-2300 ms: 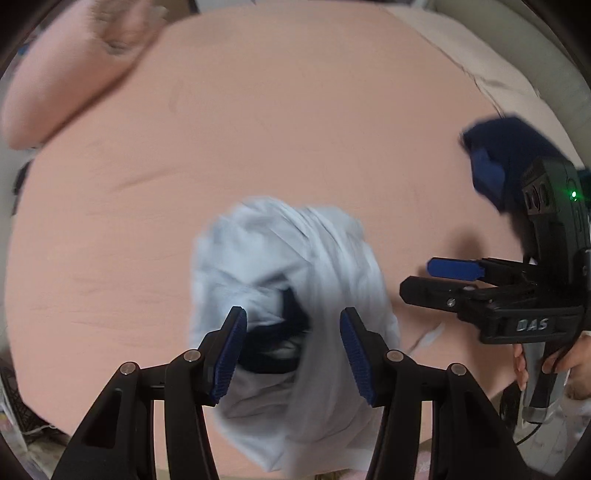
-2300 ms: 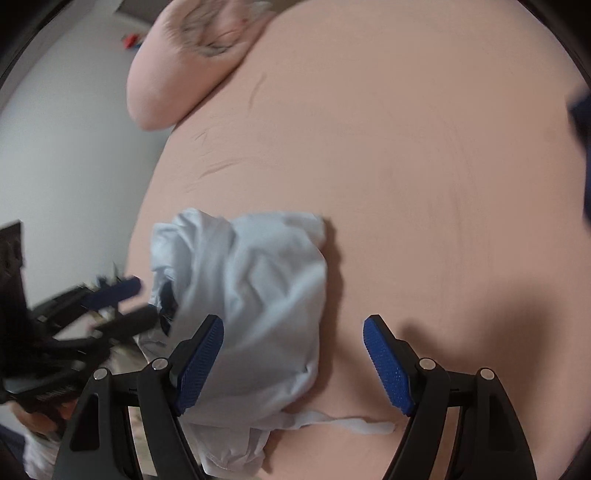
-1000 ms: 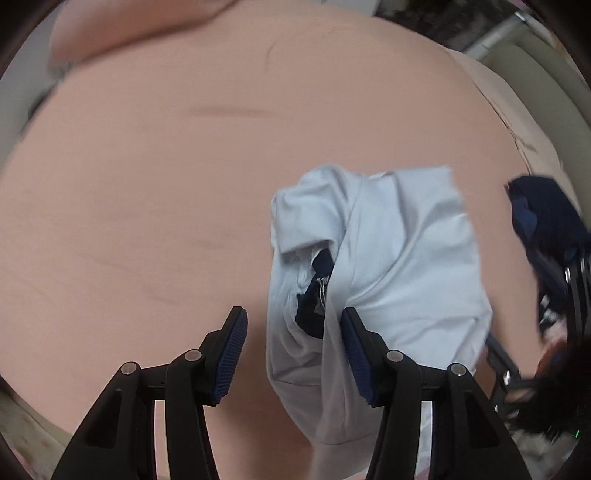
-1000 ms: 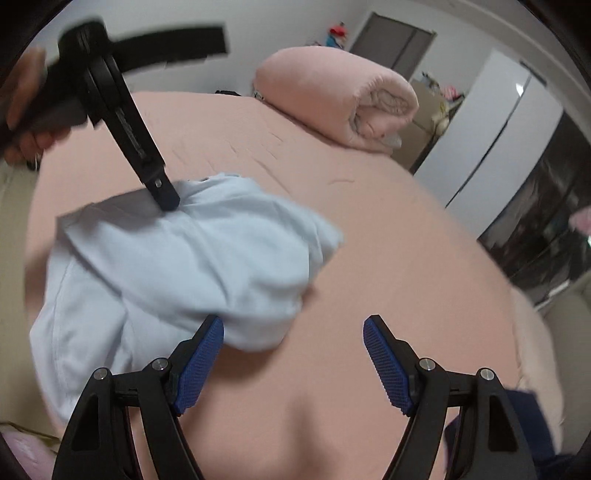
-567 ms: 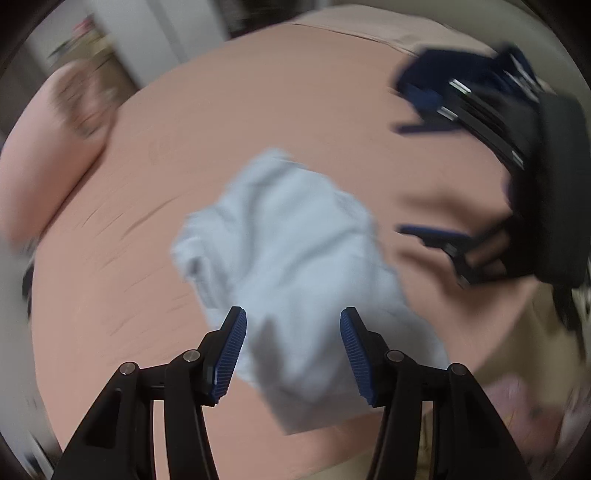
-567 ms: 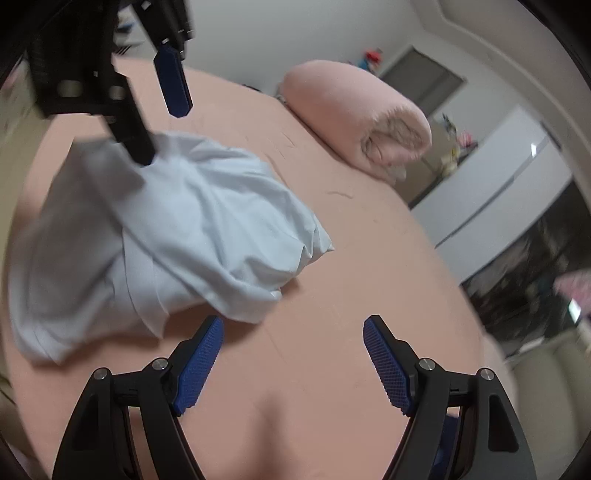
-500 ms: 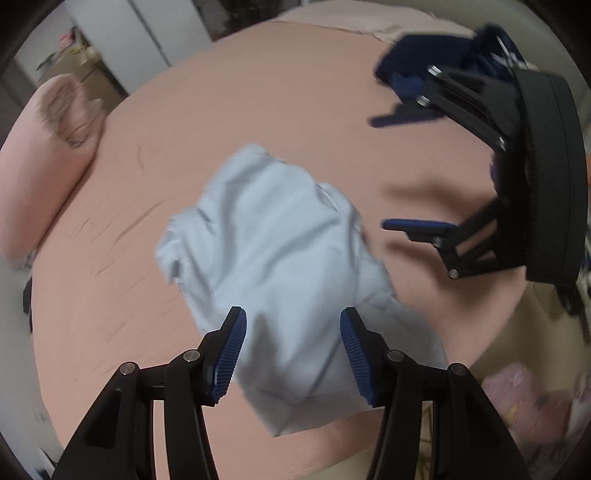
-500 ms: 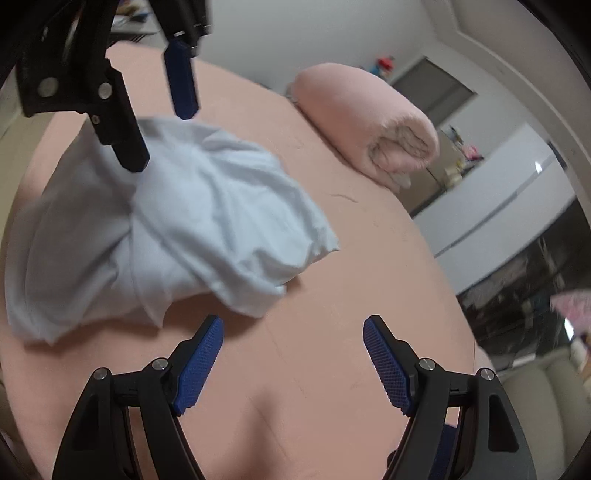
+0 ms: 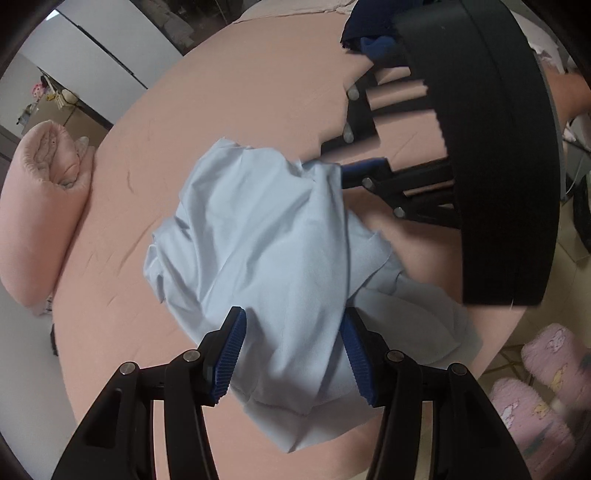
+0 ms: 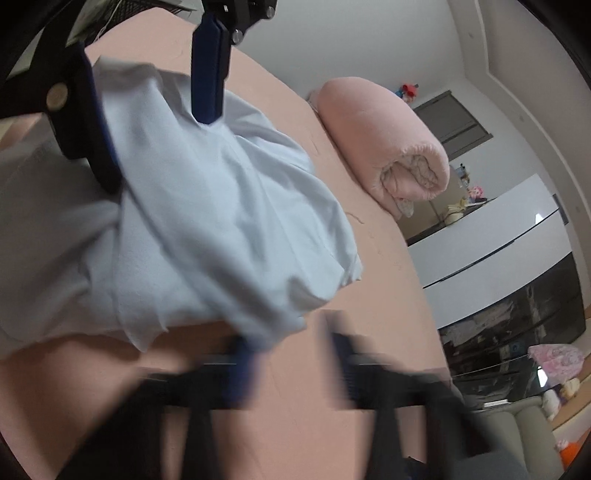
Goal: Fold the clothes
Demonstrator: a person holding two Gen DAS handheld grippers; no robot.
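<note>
- Light blue garment (image 9: 266, 229) first, since that's the job: it lies in a crumpled heap on the pink bed (image 9: 240, 92), near the bed's close edge. The bed is by far the biggest thing here.
- White wardrobe doors (image 9: 103, 48) stand in the background past the far side of the bed.
- A rolled-up pink duvet (image 9: 40, 206) lies along the far edge of the bed, well apart from the garment.
- The garment itself is bunched and creased, with a loose flap trailing toward the bed's edge. Can't tell which part is collar or sleeve.
- Left tongs (image 9: 291, 354) point steeply down over the heap, jaws released about halfway. A hump of cloth sits between the two fingers, and in the right wrist view the fingertips (image 10: 207, 110) touch the fabric, but the pads aren't squeezing it.
- Right tongs (image 10: 291, 365) come in low from the other side. Their jaws have just been closing and they're smeared with blur in their own camera, but there's a gap between the fingers in both views. One finger is right at the garment's edge. Nothing looks pinched.
- A dark blue piece of clothing (image 9: 358, 22) lies further off on the bed, mostly hidden behind the right tongs.
</note>
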